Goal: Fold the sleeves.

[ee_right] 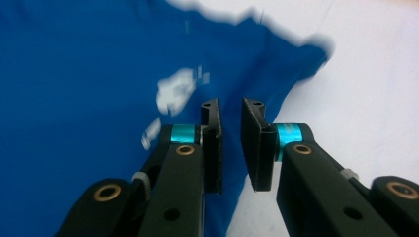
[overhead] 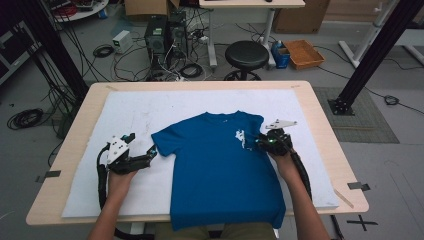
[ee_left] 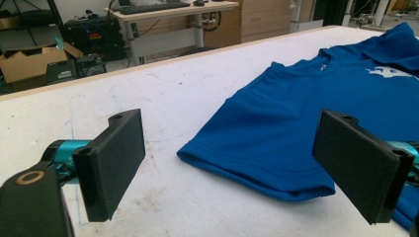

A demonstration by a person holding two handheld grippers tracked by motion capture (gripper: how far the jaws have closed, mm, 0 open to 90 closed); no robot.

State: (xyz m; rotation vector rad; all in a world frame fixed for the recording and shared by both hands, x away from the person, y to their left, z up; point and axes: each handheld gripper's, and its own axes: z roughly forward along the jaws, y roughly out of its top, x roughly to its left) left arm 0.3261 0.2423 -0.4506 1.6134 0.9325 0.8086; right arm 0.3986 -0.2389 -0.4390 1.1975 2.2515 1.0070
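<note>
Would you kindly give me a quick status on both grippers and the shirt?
Left gripper open, at sleeve hem. Right gripper nearly closed over the other sleeve, grip unclear. Blue T-shirt flat on table. Nothing in the way.

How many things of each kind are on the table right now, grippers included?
Blue T-shirt: 1
White mat under it: 1
Handheld grippers: 2, left gripper and right gripper
Total: 4

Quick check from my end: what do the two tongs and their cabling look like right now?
Both tongs, left and right, have black bodies with flat black rectangular pads, turquoise collars behind them and brass-coloured pivot rings. Each carries a grey three-cornered plate on top. A thick black cable trails back along each bare forearm; no sleeves are visible.
</note>
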